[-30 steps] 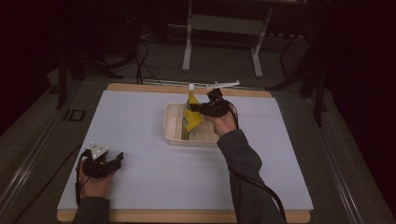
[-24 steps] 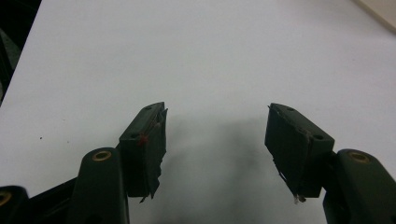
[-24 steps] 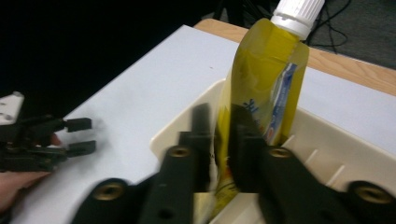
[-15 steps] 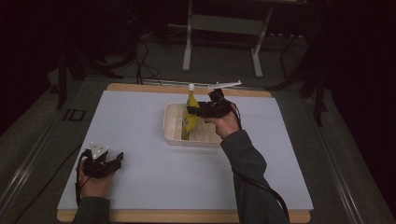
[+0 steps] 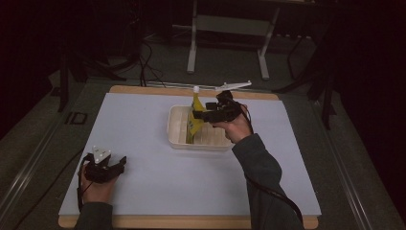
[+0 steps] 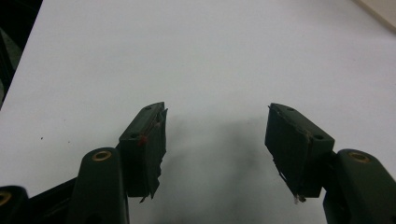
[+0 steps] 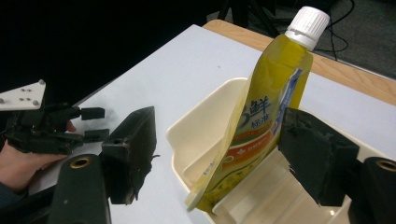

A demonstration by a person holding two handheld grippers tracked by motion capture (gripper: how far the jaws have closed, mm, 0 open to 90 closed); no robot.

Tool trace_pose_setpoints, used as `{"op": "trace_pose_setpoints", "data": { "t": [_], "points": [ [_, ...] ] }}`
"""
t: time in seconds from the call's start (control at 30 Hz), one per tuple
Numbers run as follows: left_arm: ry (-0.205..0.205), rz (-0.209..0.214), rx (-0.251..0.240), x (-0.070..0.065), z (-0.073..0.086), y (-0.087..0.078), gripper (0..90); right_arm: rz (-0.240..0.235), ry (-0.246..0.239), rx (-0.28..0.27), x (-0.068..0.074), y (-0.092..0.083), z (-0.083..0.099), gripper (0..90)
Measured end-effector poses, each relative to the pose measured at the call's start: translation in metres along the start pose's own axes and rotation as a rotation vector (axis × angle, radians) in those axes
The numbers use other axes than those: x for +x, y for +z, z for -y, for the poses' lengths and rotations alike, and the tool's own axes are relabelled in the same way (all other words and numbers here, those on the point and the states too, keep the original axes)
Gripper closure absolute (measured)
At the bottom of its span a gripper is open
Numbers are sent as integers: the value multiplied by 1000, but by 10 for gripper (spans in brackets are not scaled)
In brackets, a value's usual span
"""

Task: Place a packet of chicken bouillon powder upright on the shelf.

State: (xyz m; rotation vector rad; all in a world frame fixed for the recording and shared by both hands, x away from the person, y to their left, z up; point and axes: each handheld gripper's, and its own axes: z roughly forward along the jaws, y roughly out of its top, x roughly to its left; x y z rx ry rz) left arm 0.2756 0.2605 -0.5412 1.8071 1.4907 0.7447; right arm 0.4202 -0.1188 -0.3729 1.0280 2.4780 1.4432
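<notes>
One yellow pouch stands in the cream tray; the right gripper has just been opening, fingers wide around it, not pressing. Left gripper rests open and empty on the surface.

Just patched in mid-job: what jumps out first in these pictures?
The yellow spouted pouch with its white cap stands upright in the cream slotted tray near the table's far middle. The right claw sits right at it, jaws just opened and clear of the pouch, so it stands on its own, leaning on a divider. The left claw rests open over the bare white mat at the near left corner.
</notes>
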Motion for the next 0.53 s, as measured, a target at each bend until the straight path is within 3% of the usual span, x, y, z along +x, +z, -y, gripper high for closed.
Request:
{"op": "trace_pose_setpoints", "data": {
  "t": [0.53],
  "points": [
    [1,-5,-1,0,0,0,381,23,-55,57,5,-30,13,283]
  ]
}}
